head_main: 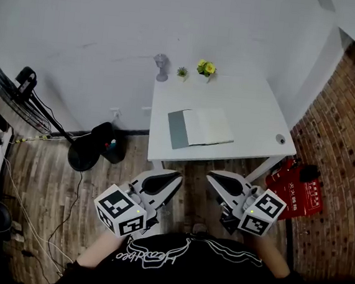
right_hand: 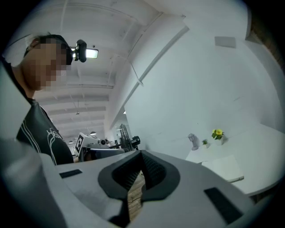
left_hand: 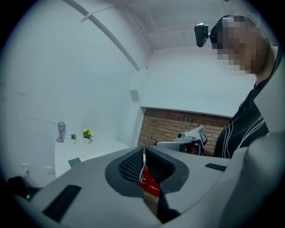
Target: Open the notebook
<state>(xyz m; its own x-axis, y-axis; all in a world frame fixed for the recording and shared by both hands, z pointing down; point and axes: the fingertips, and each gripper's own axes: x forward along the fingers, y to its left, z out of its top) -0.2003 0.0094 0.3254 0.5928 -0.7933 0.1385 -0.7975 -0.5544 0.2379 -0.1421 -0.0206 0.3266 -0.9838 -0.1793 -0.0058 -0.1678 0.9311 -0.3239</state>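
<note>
Left gripper (head_main: 175, 178), right gripper (head_main: 212, 178): jaws closed, empty, short of the table (head_main: 255, 114). Notebook (head_main: 200, 128): open mid-table, spread crosswise, roughly equidistant from both.

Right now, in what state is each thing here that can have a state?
notebook: open, lying flat on the table
left tongs: shut, empty, short of the table
right tongs: shut, empty, short of the table
flower pot: upright, at the table's far edge
</note>
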